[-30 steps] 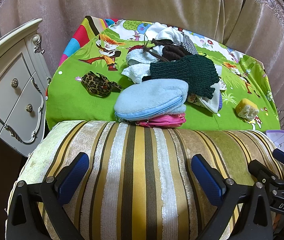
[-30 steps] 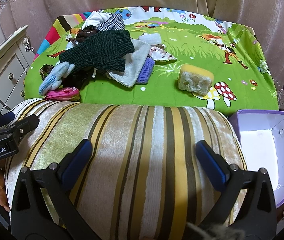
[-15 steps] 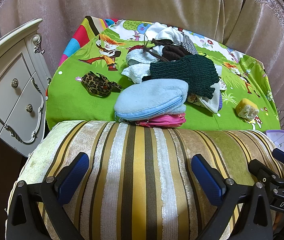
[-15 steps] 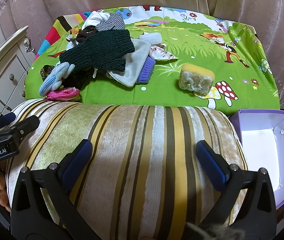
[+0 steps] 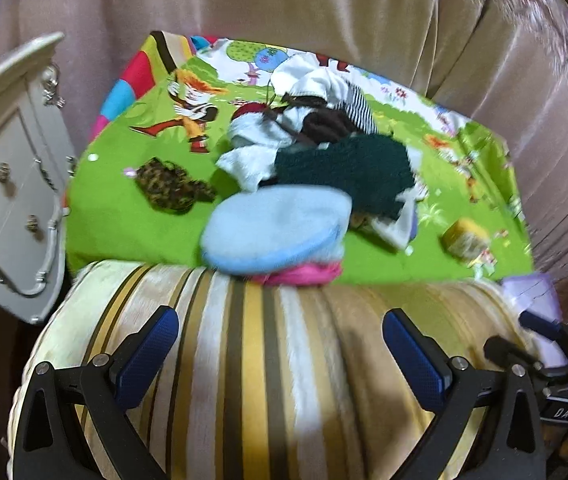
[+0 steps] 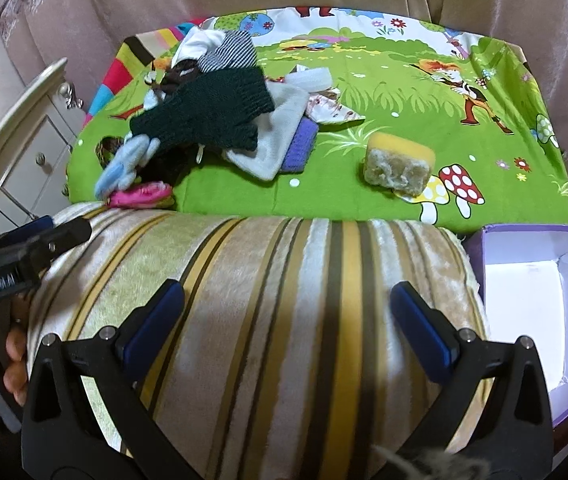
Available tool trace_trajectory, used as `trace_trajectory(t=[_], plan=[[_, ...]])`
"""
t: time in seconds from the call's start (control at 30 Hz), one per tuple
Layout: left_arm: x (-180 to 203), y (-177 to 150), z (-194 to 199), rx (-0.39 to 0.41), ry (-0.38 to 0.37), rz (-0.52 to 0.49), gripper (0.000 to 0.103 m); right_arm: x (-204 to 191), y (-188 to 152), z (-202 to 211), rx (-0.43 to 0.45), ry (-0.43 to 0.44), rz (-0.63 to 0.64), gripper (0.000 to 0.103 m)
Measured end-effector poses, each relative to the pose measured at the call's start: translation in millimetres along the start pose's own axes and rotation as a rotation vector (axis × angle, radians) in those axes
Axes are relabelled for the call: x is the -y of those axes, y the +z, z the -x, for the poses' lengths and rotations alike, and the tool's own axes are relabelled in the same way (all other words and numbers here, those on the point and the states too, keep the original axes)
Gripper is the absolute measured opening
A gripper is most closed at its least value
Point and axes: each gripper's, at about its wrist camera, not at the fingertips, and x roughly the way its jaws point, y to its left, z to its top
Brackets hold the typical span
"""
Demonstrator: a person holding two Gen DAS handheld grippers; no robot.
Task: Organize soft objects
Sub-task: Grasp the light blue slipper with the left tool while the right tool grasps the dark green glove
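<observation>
Green sheet (image 6: 424, 184), 12 o'clock, bearing clothes pile (image 6: 219, 116) at 11 o'clock.
Striped cushion (image 6: 284, 320), 6 o'clock.
Purple box (image 6: 540, 312), 3 o'clock.
Sponge (image 6: 400, 164), 1 o'clock.
Left gripper (image 5: 279, 344), right gripper (image 6: 288, 316): released, over cushion.

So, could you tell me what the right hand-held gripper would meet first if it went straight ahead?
Probably the striped cushion: it fills the space between the open fingers of the right hand-held gripper and bulges ahead; whether they touch is unclear.

text "DAS" | on right tongs (image 5: 564, 364) body, left wrist view | left tongs (image 6: 23, 256) label blurred, unreadable
</observation>
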Motion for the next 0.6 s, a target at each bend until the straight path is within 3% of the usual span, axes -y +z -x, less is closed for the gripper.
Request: trace_trajectory(t=[0.1,0.37,0.4,0.5,0.6], plan=[[-5.5,20.0,-14.5,-0.034,-0.035,0.036,0.103,5.4,19.3,2.1,0.017,0.007,0.036,0.103],[-0.7,51.2,-54.6,-0.119,0.009,-0.012,0.102,-16.0,71.0,-12.6,0.063,0.045,0.255,0.103],[1.2,53.2,-59.9,-0.133,0.017,-0.022,0.097,-20.4,76.2,-17.1,0.066,0.051,0.283,0.103],[-0.2,52.2,-71.9,-0.17,0.013,-0.014,0.06,-36.4,92.9,-33.0,0.076,0.085,0.377,0.103],[-5.8,49.6,-66.7,-0.15,0.009,0.014,0.043,-47.7,105.0,-47.8,0.084,0.091,0.435,0.103]])
